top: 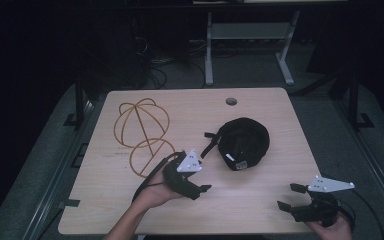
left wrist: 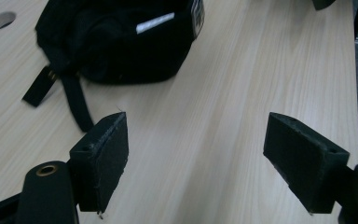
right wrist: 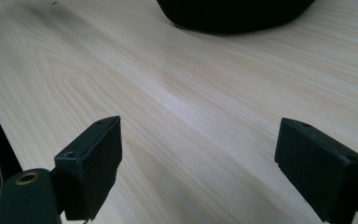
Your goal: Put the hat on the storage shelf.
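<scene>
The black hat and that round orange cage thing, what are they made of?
The black hat looks like soft cloth: matte and floppy, with a sewn-in white label and a limp strap trailing on the table. The orange cage looks like thin wire bent into hoops, probably metal with an orange coating, though plastic is possible. The table looks like pale wood with visible grain.

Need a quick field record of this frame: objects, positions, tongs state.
surface: light wooden table with a round hole near its far edge
object 1: black fabric cap, right of centre, strap trailing to its left
object 2: yellow wire cap-shaped frame, left of centre, apart from the cap
left tongs: open, empty, near the cap
right tongs: open, empty, at the near right edge
contact: neither tongs touch any object
</scene>
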